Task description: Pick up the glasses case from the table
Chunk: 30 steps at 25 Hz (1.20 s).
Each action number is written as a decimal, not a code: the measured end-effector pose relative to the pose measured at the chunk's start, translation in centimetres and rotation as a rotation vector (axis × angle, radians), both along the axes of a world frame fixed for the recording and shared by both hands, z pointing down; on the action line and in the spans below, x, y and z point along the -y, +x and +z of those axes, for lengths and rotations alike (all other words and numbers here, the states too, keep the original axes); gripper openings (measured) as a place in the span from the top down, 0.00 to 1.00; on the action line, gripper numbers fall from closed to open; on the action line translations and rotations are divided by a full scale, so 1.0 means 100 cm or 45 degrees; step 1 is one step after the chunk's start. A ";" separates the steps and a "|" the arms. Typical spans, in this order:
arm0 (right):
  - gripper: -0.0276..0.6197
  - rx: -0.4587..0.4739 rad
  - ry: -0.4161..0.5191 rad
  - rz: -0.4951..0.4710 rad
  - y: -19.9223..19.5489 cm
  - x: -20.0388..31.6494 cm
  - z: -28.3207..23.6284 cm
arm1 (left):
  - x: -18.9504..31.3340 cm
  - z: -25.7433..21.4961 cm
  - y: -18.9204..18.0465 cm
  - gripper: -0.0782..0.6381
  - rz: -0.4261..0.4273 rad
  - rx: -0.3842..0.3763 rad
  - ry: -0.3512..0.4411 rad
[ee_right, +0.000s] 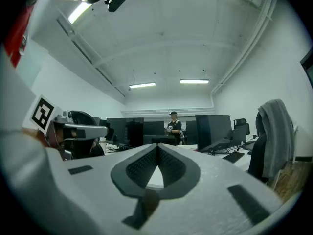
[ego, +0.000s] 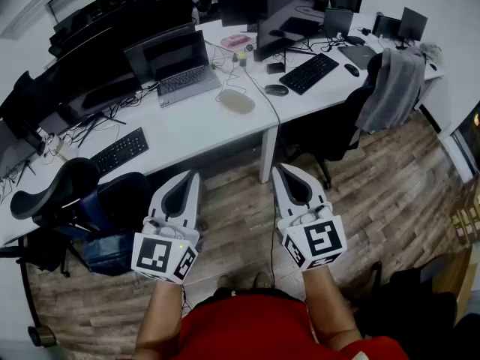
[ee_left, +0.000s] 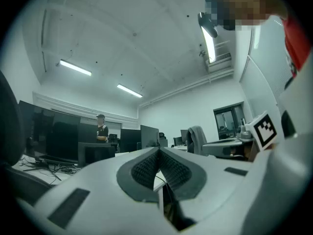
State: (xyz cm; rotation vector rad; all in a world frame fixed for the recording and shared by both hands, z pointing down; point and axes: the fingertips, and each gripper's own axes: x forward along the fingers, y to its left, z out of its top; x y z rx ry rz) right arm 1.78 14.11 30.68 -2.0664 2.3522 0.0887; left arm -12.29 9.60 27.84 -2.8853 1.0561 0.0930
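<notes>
The glasses case (ego: 236,101) is a beige oval shell lying on the white desk (ego: 195,130), just right of an open laptop. Both grippers are held low over the wooden floor, in front of the desk's near edge and well short of the case. My left gripper (ego: 196,174) is shut, its ribbed pads meeting at the tip with nothing between them (ee_left: 159,150). My right gripper (ego: 277,168) is shut and empty too (ee_right: 157,146). Both point level toward the desk. The case does not show in either gripper view.
On the desk are a laptop (ego: 176,66), two keyboards (ego: 120,150) (ego: 309,72), a mouse (ego: 276,90), monitors and cables. A black chair (ego: 67,193) stands left of the grippers; a chair with a grey jacket (ego: 394,88) stands right. A person (ee_right: 173,124) stands far off.
</notes>
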 end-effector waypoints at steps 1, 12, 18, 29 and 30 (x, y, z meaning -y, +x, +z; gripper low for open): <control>0.95 -0.001 0.000 -0.001 0.002 0.000 0.000 | 0.000 0.000 0.002 0.88 -0.001 0.000 0.001; 0.95 0.050 0.035 -0.054 0.035 -0.005 -0.003 | -0.001 0.002 0.033 0.88 -0.049 0.007 -0.009; 0.95 0.039 0.042 -0.091 0.053 0.001 0.001 | 0.006 0.003 0.043 0.88 -0.113 0.016 0.003; 0.95 -0.007 -0.006 -0.125 0.069 0.079 0.013 | 0.072 0.013 0.057 0.88 -0.156 0.003 -0.001; 0.95 -0.018 -0.013 -0.129 0.069 0.091 0.015 | 0.083 0.015 0.057 0.88 -0.159 -0.004 0.000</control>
